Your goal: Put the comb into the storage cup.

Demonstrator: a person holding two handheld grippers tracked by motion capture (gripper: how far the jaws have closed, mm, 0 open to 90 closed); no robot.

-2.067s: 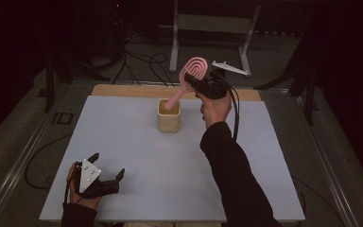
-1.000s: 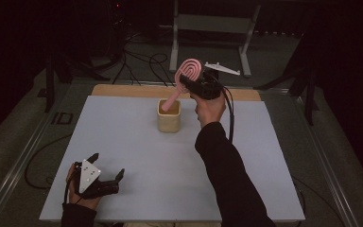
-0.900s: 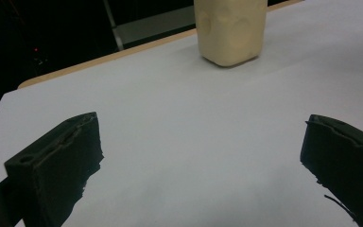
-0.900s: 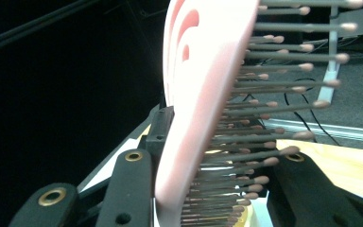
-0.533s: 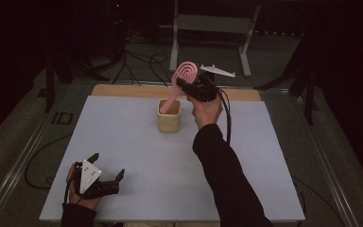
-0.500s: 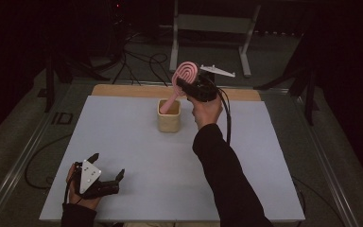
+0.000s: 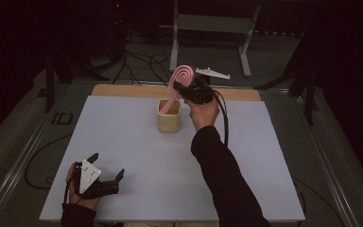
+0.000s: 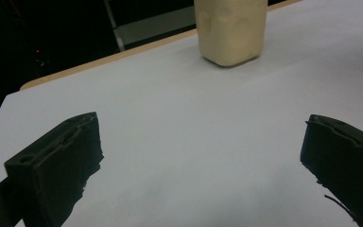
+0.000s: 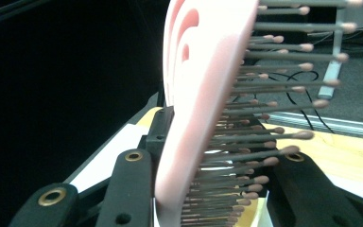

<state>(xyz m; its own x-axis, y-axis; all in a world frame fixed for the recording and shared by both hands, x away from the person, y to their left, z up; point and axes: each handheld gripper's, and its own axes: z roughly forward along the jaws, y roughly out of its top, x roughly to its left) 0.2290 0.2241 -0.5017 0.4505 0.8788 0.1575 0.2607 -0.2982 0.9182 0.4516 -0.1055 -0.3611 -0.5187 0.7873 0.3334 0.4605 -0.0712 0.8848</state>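
Note:
A pink hairbrush (image 7: pixel 183 75) with grey bristles stands tilted, head up. Its handle reaches down into a cream cup (image 7: pixel 169 117) at the back middle of the white table. My right gripper (image 7: pixel 185 88) is shut on the brush's head, just above and right of the cup. In the right gripper view the pink brush (image 9: pixel 203 94) sits between the two black jaws, bristles toward the right jaw. My left gripper (image 7: pixel 107 165) rests at the table's near left corner, open with nothing between its jaws. The left gripper view looks past the left gripper (image 8: pixel 201 156) to the cup (image 8: pixel 230 28).
The white tabletop (image 7: pixel 123 142) has a wooden strip (image 7: pixel 123 90) along its far edge. Behind the table a metal stand (image 7: pixel 208 23) and cables (image 7: pixel 137 59) lie on the dark floor. A black cable (image 7: pixel 225 118) trails from my right gripper along the sleeve.
My right hand has carried the brush a little to the left and lower, closer over the cup. The left gripper has stayed where it was.

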